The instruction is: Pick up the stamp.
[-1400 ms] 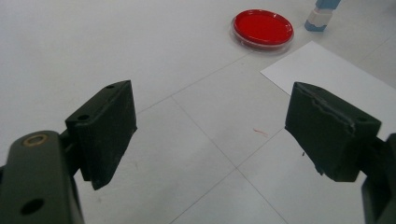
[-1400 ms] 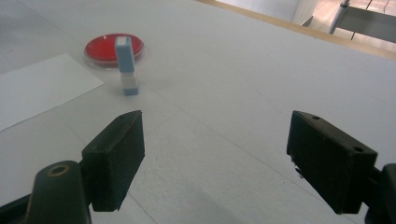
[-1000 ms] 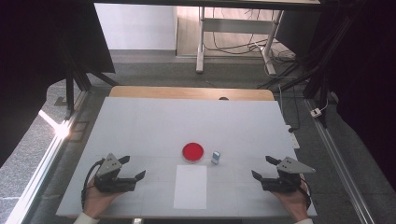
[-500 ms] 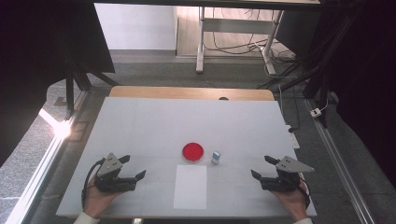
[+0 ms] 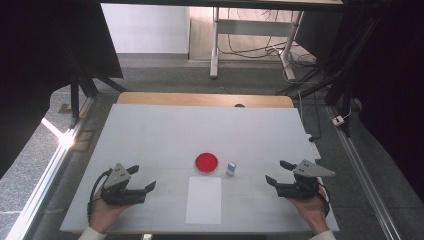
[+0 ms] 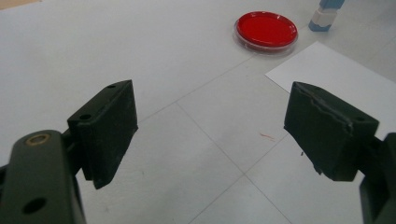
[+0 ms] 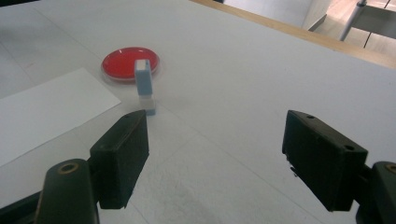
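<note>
Top edge, left gripper view: blue block [image 6: 327, 14] cut off; both grippers' fingers released.

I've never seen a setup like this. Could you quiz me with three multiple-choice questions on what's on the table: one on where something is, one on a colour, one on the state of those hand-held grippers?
1. Where does the small blue and white block stand?
A. On the sheet of paper
B. Just beside the round dish, on the side of the right gripper
C. At the far wooden edge

2. What colour is the round dish?
A. Red
B. Green
C. Yellow

3. How do the left gripper and right gripper stand?
A. Both shut on the dish
B. One holds the block
C. Both open and holding nothing

Answers:
1 B: the high view shows it upright beside the dish, off the white paper.
2 A: the dish shows bright red in all three views.
3 C: each gripper view shows its jaws wide apart with bare table between them.
</note>
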